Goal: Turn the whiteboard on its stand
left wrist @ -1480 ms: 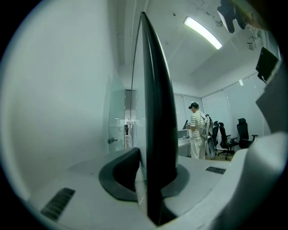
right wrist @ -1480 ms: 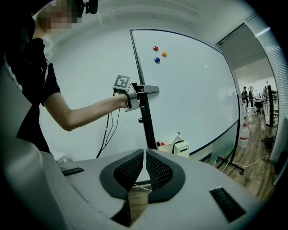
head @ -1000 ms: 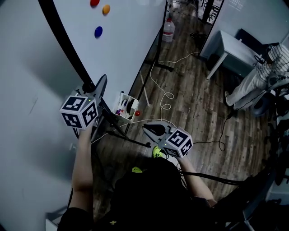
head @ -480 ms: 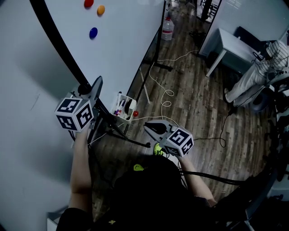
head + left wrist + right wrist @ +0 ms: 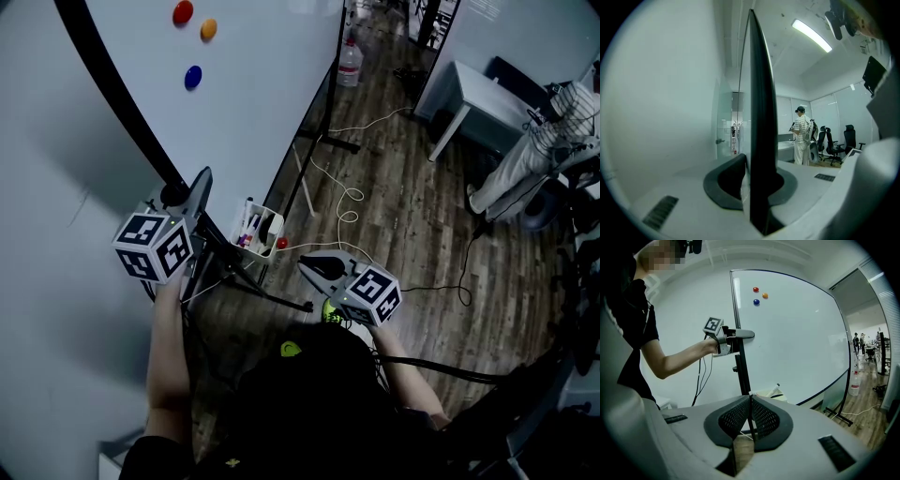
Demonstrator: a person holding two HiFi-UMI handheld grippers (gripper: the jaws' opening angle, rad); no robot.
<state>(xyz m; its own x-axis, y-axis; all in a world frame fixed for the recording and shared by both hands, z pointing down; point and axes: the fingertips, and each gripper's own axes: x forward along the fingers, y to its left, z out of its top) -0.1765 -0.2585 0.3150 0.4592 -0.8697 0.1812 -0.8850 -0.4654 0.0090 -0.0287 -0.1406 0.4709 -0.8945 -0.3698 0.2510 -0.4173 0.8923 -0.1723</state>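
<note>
The left gripper (image 5: 194,190) is clamped on the black frame edge (image 5: 761,140) of the whiteboard (image 5: 262,103), its jaws narrow, with one pad on each face. The whiteboard sits on its stand (image 5: 740,363) at the left of the head view. It carries three magnets (image 5: 193,77). The right gripper (image 5: 750,400) is closed on nothing and is held apart from the board, above the floor (image 5: 394,216).
</note>
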